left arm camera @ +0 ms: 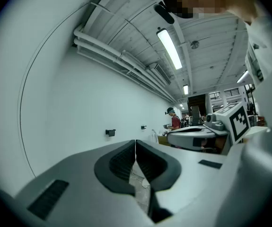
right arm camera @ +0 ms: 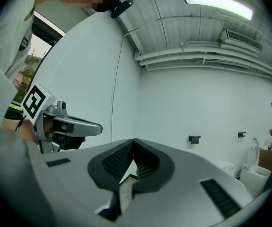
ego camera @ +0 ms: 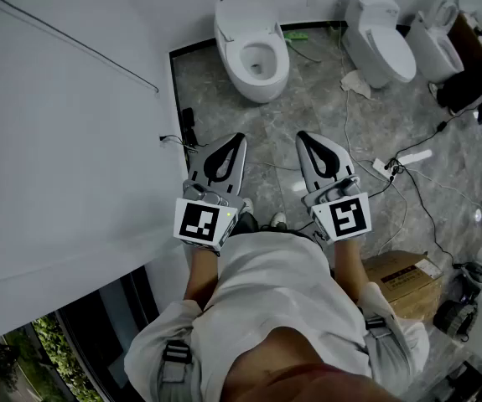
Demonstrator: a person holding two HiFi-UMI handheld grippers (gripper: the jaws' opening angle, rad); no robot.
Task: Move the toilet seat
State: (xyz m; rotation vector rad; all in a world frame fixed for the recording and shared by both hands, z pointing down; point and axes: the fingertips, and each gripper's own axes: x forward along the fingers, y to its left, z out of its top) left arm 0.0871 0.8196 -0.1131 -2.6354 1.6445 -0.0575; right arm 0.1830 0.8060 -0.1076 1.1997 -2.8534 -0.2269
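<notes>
At the bottom of the head view is the person's white cloth shirt (ego camera: 266, 291), with both forearms reaching forward. The left gripper (ego camera: 234, 145) and the right gripper (right arm camera: 133, 148) are held level and side by side at the centre of the frame. They are smooth grey plastic shells with black ribbed pads, and each carries a black-and-white marker cube at the back. Both sets of jaws are clenched pad to pad with nothing between them.

Under them is a glossy floor (ego camera: 308, 107) of grey, veined stone. A brown cardboard box (ego camera: 404, 279) sits at the lower right. Thin cables (ego camera: 417, 199) trail across the floor to a white power strip (ego camera: 383, 167) right of centre. A plain white wall (ego camera: 64, 141) fills the left side.

Farther off, at the upper centre, stands an open toilet (ego camera: 249, 23) of rounded, shiny white ceramic. The toilet seat (ego camera: 276, 65) is, as far as I can tell, the white ring round the bowl opening, well apart from both grippers. A closed toilet (ego camera: 379, 36) and a third toilet (ego camera: 433, 44) stand at the upper right.

I judge the task has not begun: this is the approach, with nothing touched. The next move probably calls for stepping up to the open toilet, spreading one set of jaws and taking the thin edge of the seat. That surface looks slippery, so the pads need a square bite.
</notes>
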